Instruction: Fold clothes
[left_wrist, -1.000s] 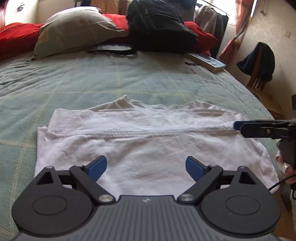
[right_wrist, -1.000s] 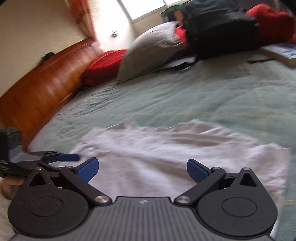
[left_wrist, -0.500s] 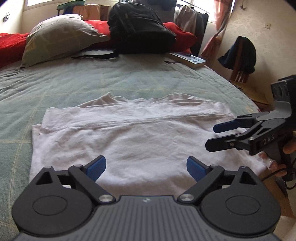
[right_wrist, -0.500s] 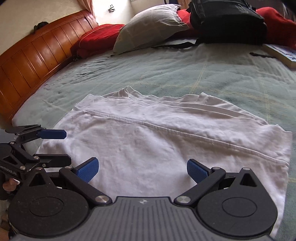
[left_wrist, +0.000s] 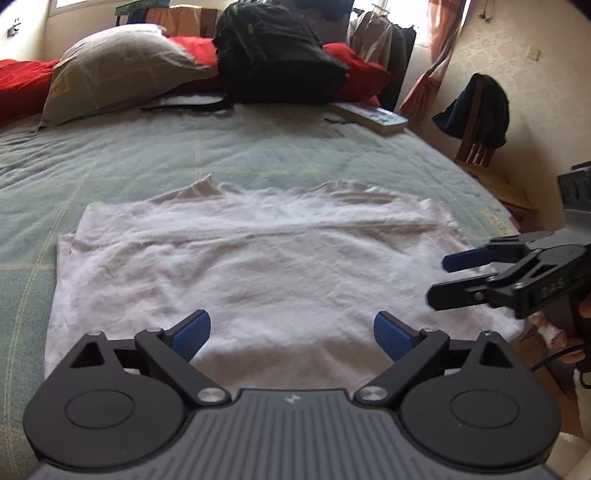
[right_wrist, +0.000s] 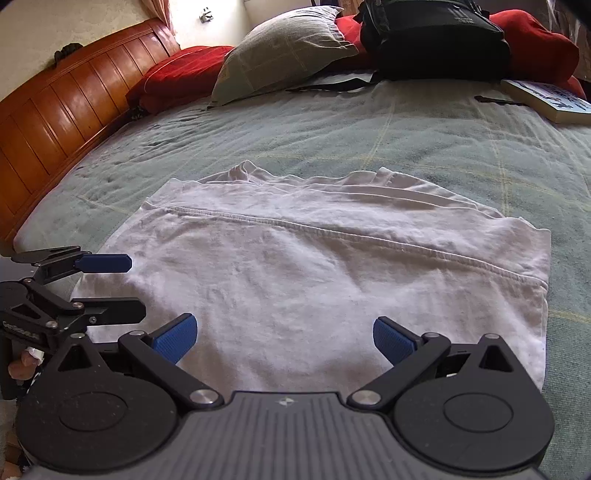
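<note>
A white garment (left_wrist: 266, 266) lies folded flat on the green bedspread (left_wrist: 184, 155), with a stitched hem (right_wrist: 332, 230) running across it. My left gripper (left_wrist: 291, 332) hovers open over the garment's near edge with nothing between its fingers. In the left wrist view my right gripper (left_wrist: 439, 277) is open beside the garment's near right corner, held by a hand (left_wrist: 565, 339). In its own view the right gripper (right_wrist: 282, 338) also stands open above the near edge. There the left gripper (right_wrist: 136, 286) shows open at the garment's near left corner.
A black backpack (left_wrist: 277, 55), a grey pillow (left_wrist: 118, 77) and red pillows (right_wrist: 177, 74) lie at the bed's far end. A book (left_wrist: 373, 116) rests far right. A wooden headboard (right_wrist: 55, 114) runs along the left. A chair (left_wrist: 476, 122) with dark clothing stands right of the bed.
The right gripper has drawn back from the garment's right fold edge toward the near right corner and now shows open. Both views have settled facing the garment from the near edge.
</note>
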